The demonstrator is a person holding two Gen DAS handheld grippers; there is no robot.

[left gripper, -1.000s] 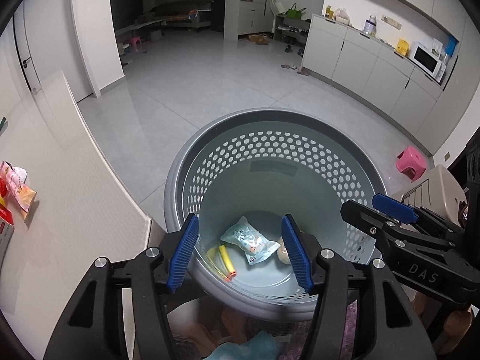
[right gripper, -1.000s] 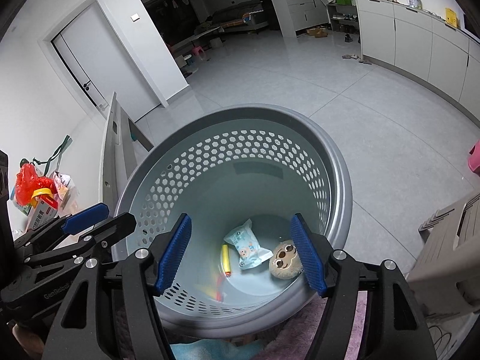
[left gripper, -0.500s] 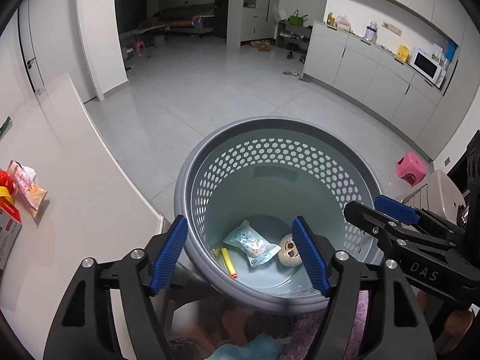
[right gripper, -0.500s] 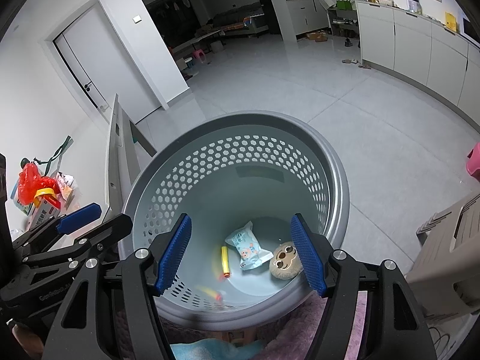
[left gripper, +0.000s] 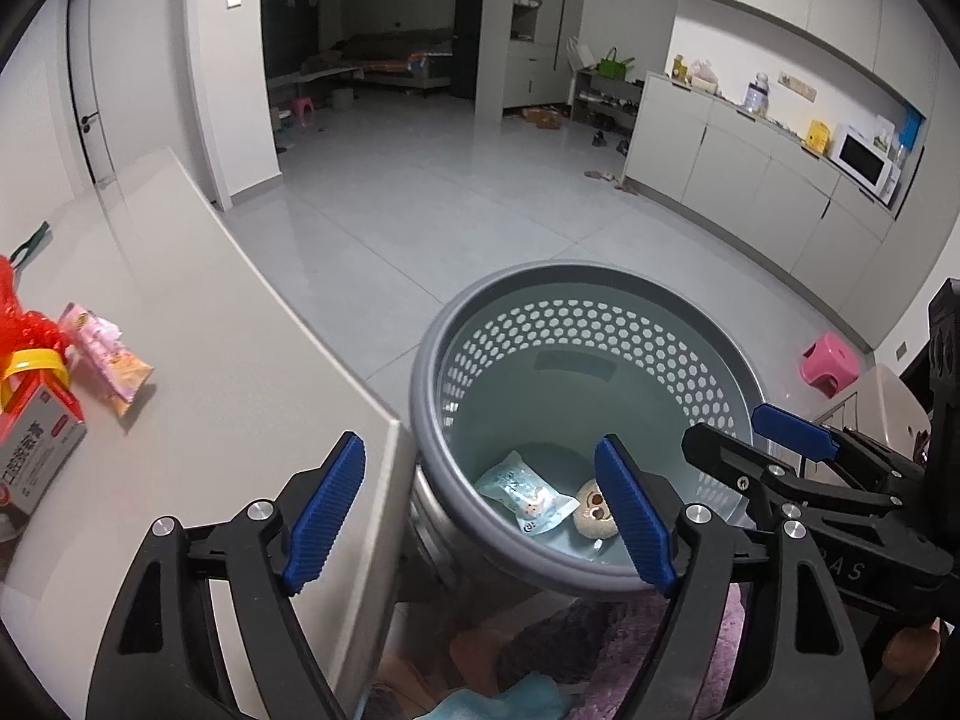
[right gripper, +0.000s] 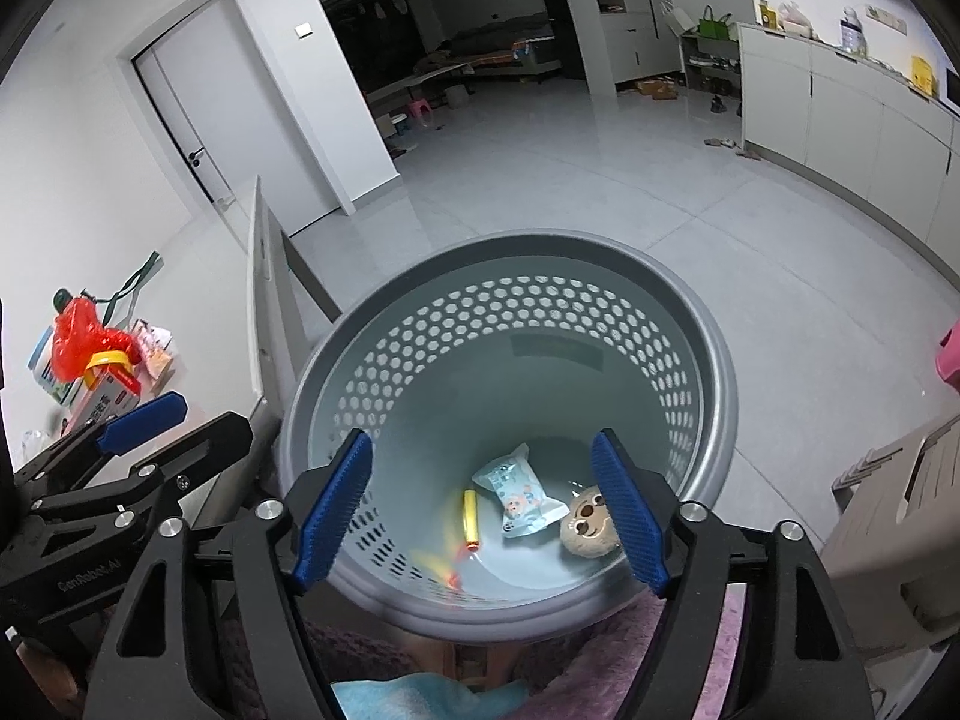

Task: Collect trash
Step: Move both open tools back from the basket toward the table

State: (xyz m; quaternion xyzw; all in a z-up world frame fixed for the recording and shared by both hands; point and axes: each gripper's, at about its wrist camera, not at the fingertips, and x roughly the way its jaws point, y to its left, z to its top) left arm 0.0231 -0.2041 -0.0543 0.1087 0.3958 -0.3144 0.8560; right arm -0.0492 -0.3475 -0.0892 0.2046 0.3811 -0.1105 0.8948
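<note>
A grey perforated basket (left gripper: 576, 269) (right gripper: 510, 240) stands on the floor beside the white table (left gripper: 210, 360). In it lie a light blue packet (right gripper: 522, 498), a yellow stick (right gripper: 471, 516), a round plush face (right gripper: 588, 522) and a blurred yellow-red piece (right gripper: 444, 567). My left gripper (left gripper: 480, 510) hangs above the basket's near rim, its jaws opening with nothing between them. Beside it, my right gripper (right gripper: 480, 513) is also opening and holds nothing. On the table sit a pink wrapper (left gripper: 105, 360), a red bag (left gripper: 24, 324) and a box (left gripper: 30, 456).
A pink stool (left gripper: 831, 363) and a beige plastic crate (right gripper: 900, 510) stand to the right of the basket. Cabinets with a microwave (left gripper: 864, 159) line the right wall. Purple fuzzy fabric (left gripper: 630, 648) and a light blue cloth (right gripper: 420, 696) show below the grippers.
Both grippers' jaws have spread wider, and both have drawn back and up from the basket. The left view has swung towards the table, bringing the trash on it into sight.
</note>
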